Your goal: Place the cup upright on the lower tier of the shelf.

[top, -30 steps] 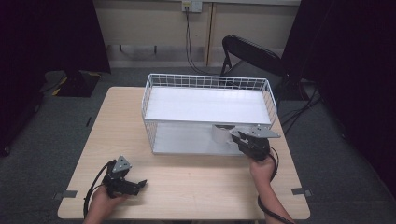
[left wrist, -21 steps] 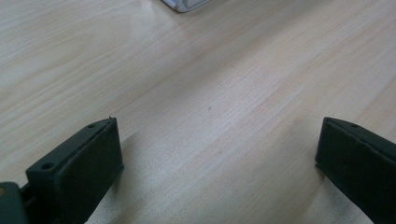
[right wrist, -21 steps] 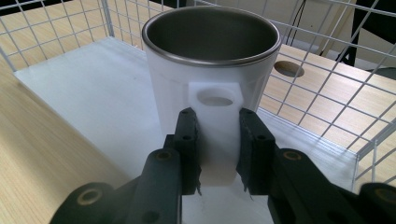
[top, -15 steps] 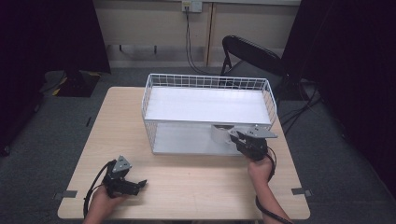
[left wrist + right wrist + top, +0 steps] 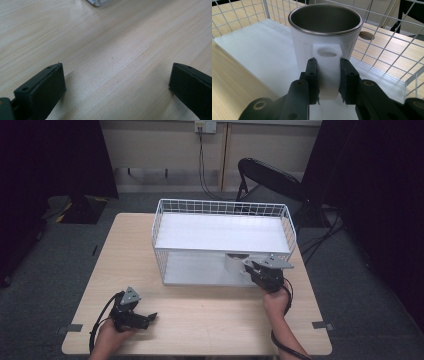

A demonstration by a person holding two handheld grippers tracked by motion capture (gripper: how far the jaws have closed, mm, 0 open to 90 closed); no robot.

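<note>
A white mug [image 5: 324,32] with a steel lining stands upright on the lower shelf [image 5: 249,47] of a white wire rack [image 5: 222,207]. My right gripper [image 5: 328,72] is shut on the mug's handle [image 5: 327,82], one jaw on each side. From above, the right gripper [image 5: 250,268] reaches into the rack's front right opening, where the mug [image 5: 234,262] stands. My left gripper [image 5: 150,316] lies low on the wooden table [image 5: 200,320] at the front left. In its own view the left gripper [image 5: 117,82] is open, with only bare wood between the jaws.
The rack's upper shelf [image 5: 222,232] is a white board with a wire rim. A corner of the rack [image 5: 98,2] peeks in at the top of the left gripper view. A black folding chair [image 5: 270,180] stands behind the table.
</note>
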